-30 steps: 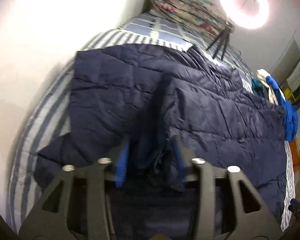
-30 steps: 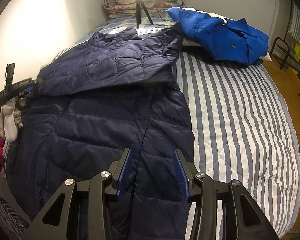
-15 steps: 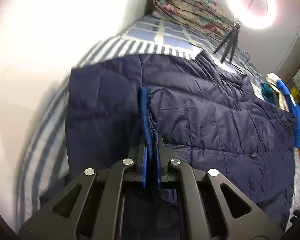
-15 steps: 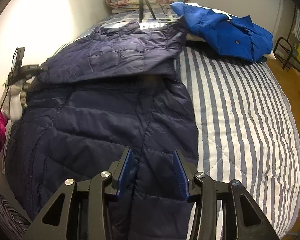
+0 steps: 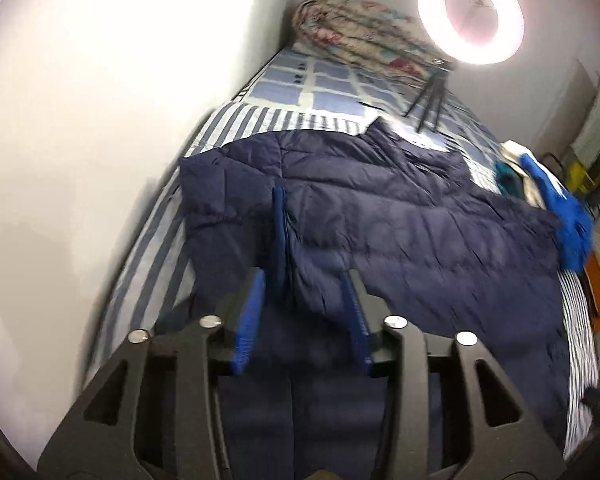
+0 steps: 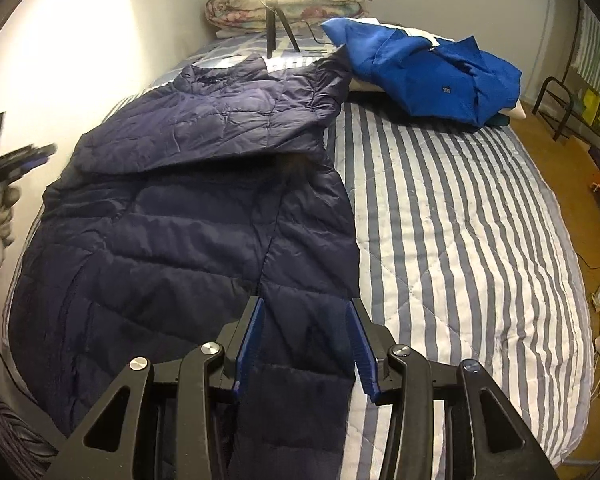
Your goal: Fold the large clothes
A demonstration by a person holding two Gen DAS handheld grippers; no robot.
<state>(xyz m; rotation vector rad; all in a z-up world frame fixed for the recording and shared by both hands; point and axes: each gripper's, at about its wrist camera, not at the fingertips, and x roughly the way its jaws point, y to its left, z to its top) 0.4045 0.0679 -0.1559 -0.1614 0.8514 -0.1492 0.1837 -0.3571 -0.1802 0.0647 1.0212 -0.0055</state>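
Both tongs gape over navy jacket [image 6: 188, 216]: left gripper [image 5: 304, 312] just reopened (nothing pinched), right gripper [image 6: 306, 340] at hem.

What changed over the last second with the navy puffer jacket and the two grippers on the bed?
The left gripper shut half a second ago, and its jaws have just opened again; jacket fabric sits loosely between them, not pinched. The folded-over part of the navy puffer jacket looks let go. The left gripper also looks to have lifted away. The right gripper kept the same opening over the hem; the blue jacket and striped bedcover stayed put.
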